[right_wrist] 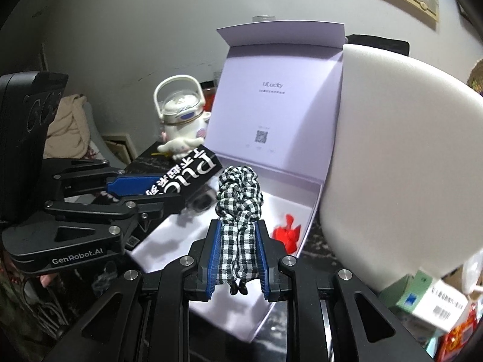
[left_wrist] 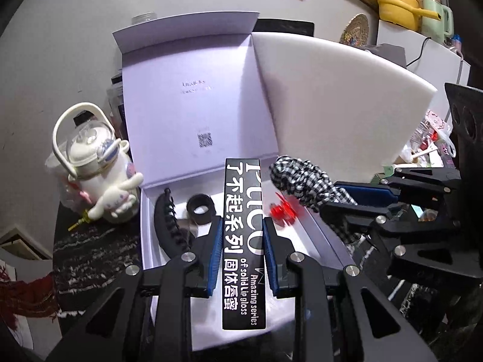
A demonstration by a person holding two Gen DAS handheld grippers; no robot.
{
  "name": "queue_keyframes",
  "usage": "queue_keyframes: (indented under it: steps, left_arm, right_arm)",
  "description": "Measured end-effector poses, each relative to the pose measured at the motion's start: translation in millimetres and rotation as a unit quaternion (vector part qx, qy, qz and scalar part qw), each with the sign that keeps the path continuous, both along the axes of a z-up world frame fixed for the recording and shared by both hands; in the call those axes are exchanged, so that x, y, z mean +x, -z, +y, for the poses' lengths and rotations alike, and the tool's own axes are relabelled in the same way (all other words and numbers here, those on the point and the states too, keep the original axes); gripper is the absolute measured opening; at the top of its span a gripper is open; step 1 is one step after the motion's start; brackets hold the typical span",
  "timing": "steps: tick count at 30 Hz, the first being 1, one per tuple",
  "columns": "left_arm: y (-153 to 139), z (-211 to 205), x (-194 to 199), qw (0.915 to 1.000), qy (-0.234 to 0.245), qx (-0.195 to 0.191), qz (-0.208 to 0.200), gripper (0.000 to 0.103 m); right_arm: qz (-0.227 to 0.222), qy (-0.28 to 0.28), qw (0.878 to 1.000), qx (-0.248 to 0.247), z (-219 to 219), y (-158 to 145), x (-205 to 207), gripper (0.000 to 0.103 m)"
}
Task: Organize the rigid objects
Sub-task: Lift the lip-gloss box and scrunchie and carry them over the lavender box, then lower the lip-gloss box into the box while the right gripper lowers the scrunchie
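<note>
My left gripper [left_wrist: 243, 220] is shut on a long black lip gloss box [left_wrist: 244, 271] with white lettering, held above the open white gift box [left_wrist: 305, 238]. On the gift box's floor lie a black hair claw [left_wrist: 169, 226], a black ring [left_wrist: 200, 209] and a small red piece [left_wrist: 283, 211]. My right gripper [right_wrist: 238, 223] is shut on a black-and-white checked fabric scrunchie [right_wrist: 238, 193], also over the gift box [right_wrist: 187, 241]. The left gripper [right_wrist: 169, 190] with the black box [right_wrist: 187, 172] shows at the left of the right wrist view. The red piece [right_wrist: 286, 230] lies to the right below the scrunchie.
The gift box's lid [left_wrist: 196, 105] stands upright behind it. A big white foam board [left_wrist: 332, 99] leans at its right side. A white bottle with a plush toy [left_wrist: 102, 181] stands left of the gift box on the dark table [left_wrist: 90, 256]. Cluttered small boxes [right_wrist: 428, 301] lie at the right.
</note>
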State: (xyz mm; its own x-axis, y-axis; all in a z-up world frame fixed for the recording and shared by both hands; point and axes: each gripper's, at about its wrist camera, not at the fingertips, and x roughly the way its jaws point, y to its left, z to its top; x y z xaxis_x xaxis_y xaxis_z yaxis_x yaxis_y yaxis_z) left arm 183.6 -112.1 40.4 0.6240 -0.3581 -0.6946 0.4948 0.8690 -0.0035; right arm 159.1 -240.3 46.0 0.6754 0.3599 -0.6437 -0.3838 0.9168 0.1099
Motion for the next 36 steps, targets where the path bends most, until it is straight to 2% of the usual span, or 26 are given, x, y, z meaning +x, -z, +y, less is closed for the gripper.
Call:
queue_keyframes:
  steps: [14,28,36]
  left_arm:
    - [13.0,-9.5,56.8,0.9999,-0.004,0.014,0.006,0.025]
    - [44.1,-29.2,97.2,0.9986,0.0,0.025,0.046,0.025]
    - [64.3,-35.0,120.2,0.996,0.005,0.03,0.084,0.025]
  right_arm:
    - [-0.011,-0.002,0.999,-0.032,3.3,-1.2,50.6,0.022]
    - [0.018,0.003,0.999,-0.029,7.8,22.7,83.9,0.022]
    - [0.042,0.007,0.999,-0.029,7.8,38.4,93.2,0.022]
